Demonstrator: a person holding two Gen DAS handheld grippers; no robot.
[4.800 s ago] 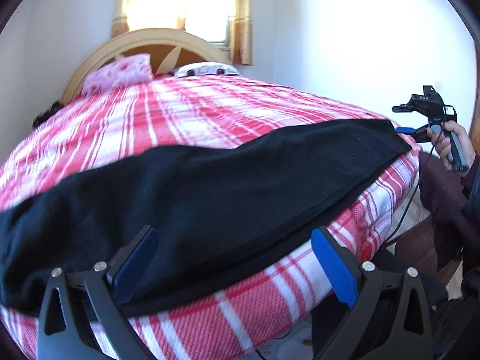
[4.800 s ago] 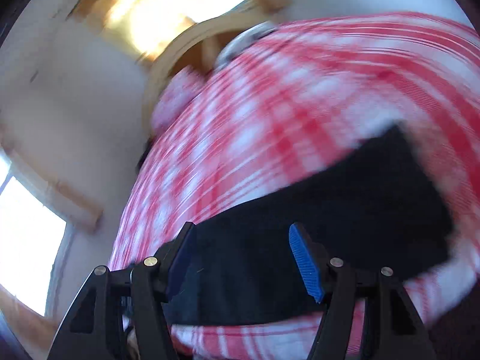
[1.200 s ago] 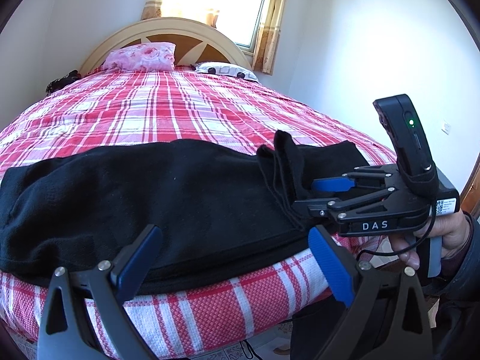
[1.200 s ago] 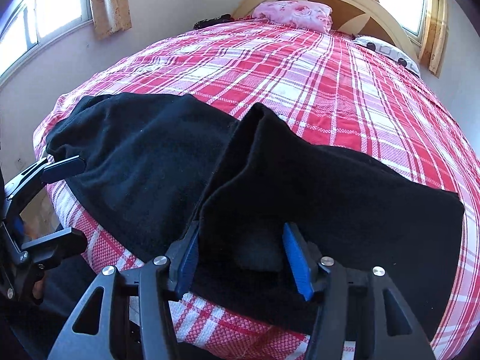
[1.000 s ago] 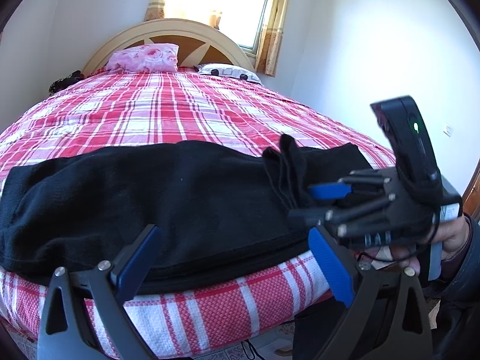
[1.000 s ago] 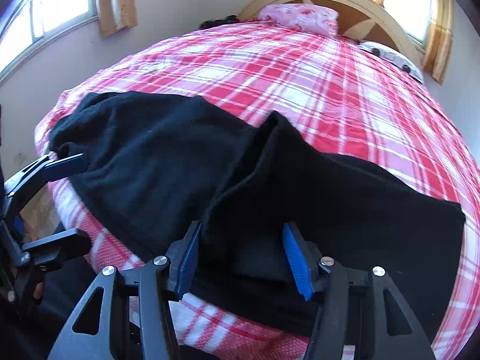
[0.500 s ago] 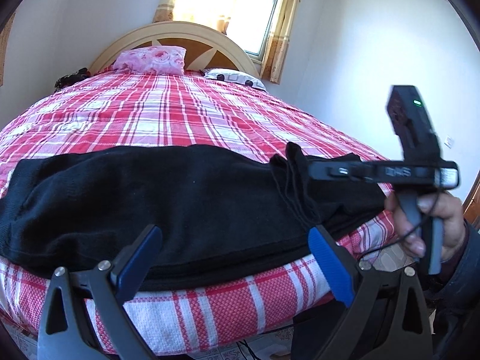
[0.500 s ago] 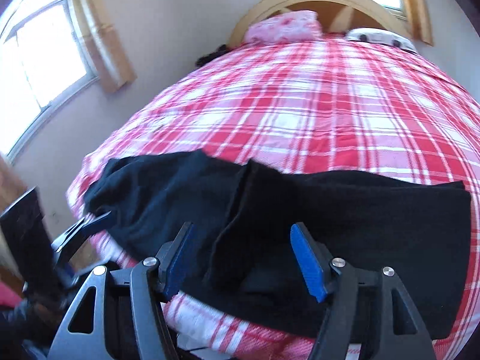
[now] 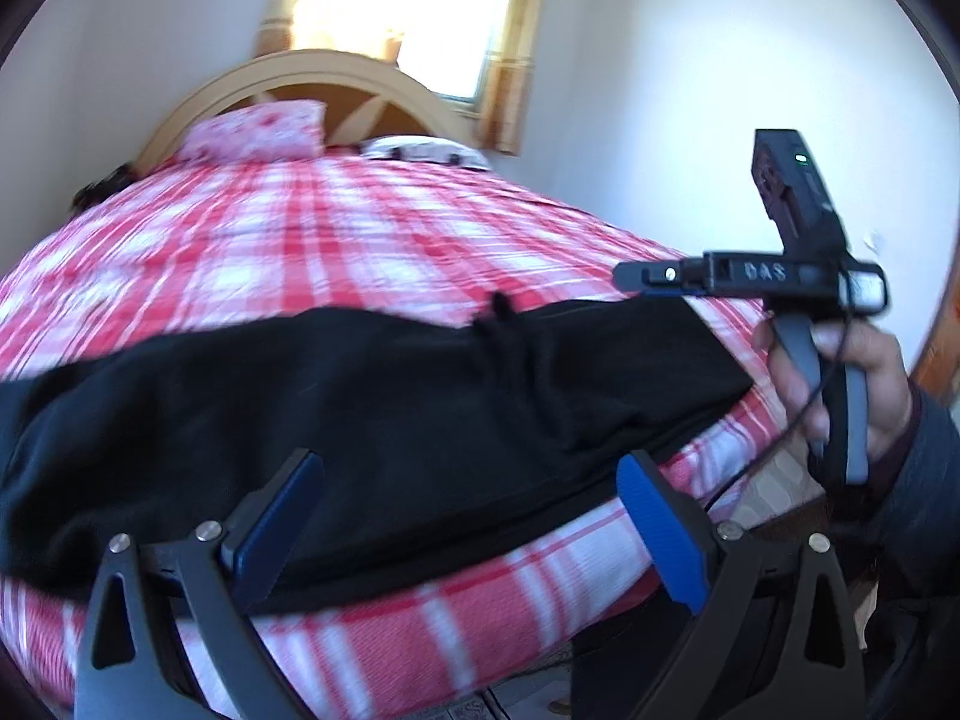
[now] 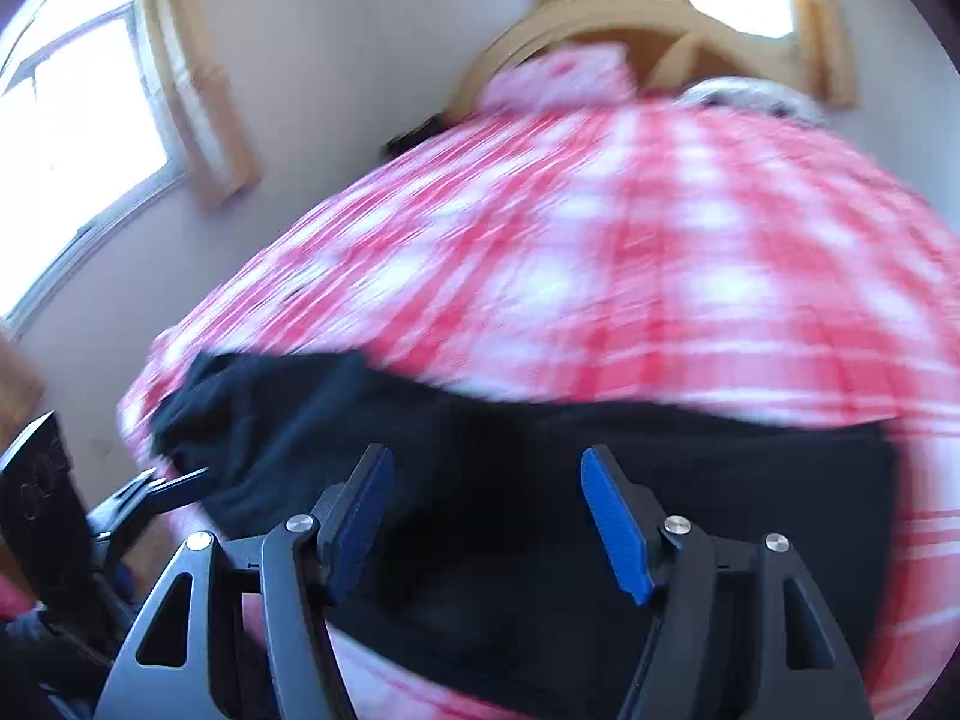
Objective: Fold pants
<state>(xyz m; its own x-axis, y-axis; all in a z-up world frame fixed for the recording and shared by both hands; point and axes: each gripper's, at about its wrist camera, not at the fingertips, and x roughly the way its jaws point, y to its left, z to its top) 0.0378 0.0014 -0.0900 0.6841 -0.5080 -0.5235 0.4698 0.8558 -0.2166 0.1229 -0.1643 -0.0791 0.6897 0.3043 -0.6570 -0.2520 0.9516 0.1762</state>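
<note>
Black pants [image 9: 372, 396] lie in a long strip along the near edge of the bed, with a small raised crease [image 9: 501, 315] near the middle. They also show in the right wrist view [image 10: 540, 480], which is blurred. My left gripper [image 9: 468, 522] is open and empty, just in front of the pants at the bed's edge. My right gripper [image 10: 486, 516] is open and empty above the pants. It also shows from the side in the left wrist view [image 9: 636, 276], held up over the right end of the pants.
The bed has a red and white plaid cover [image 9: 336, 240], a pink pillow [image 9: 258, 132], a patterned pillow [image 9: 420, 150] and a curved wooden headboard [image 9: 312, 72]. Windows [image 9: 420, 18] are behind and to the left [image 10: 66, 138]. White walls surround it.
My right gripper has let go of the pants fold, opened and risen to the right. The raised fold has dropped to a small crease. My left gripper has stayed open.
</note>
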